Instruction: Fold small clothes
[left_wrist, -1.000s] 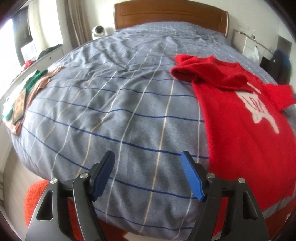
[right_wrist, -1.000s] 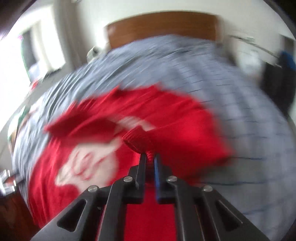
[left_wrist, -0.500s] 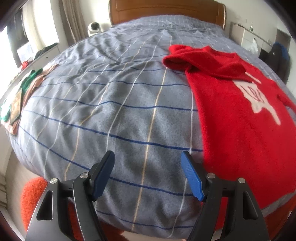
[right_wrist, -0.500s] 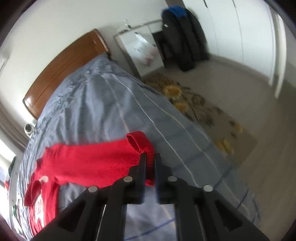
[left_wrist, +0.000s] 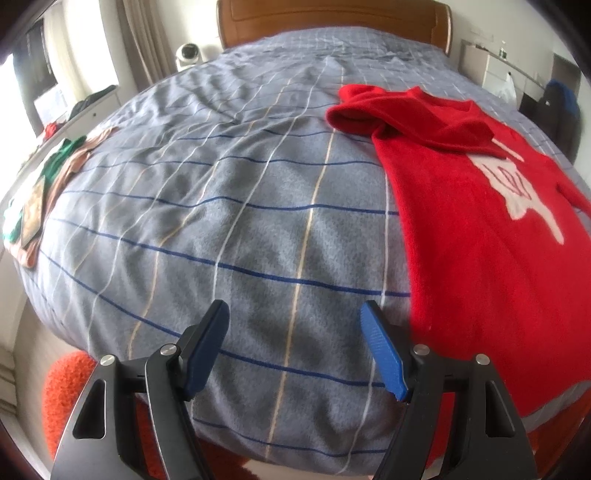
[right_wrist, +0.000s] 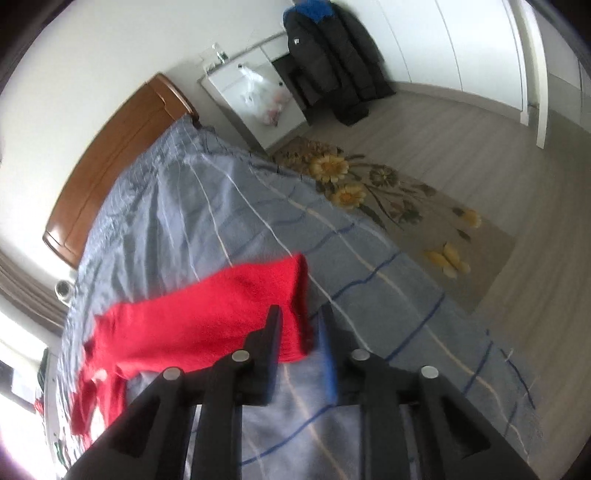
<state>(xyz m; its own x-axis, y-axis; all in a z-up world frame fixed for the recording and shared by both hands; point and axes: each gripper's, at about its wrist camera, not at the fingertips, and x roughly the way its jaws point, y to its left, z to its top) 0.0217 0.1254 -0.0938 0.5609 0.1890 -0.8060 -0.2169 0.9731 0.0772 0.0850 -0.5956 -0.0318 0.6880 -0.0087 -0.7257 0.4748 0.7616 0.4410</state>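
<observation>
My right hand-held gripper (right_wrist: 297, 332), jaws narrowly parted, straddles the sweater (right_wrist: 207, 325) sleeve; my left hand-held gripper (left_wrist: 293, 349) waits wide at 6 o'clock.

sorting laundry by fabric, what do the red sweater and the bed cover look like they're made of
Red sweater: looks like a soft knit, maybe wool or acrylic; matte, fuzzy surface, thick rolled folds at the sleeve.
Bed cover: seems a brushed fleece or flannel; napped, mottled grey pile with printed blue and cream lines. Exact fibre can't be told.
</observation>
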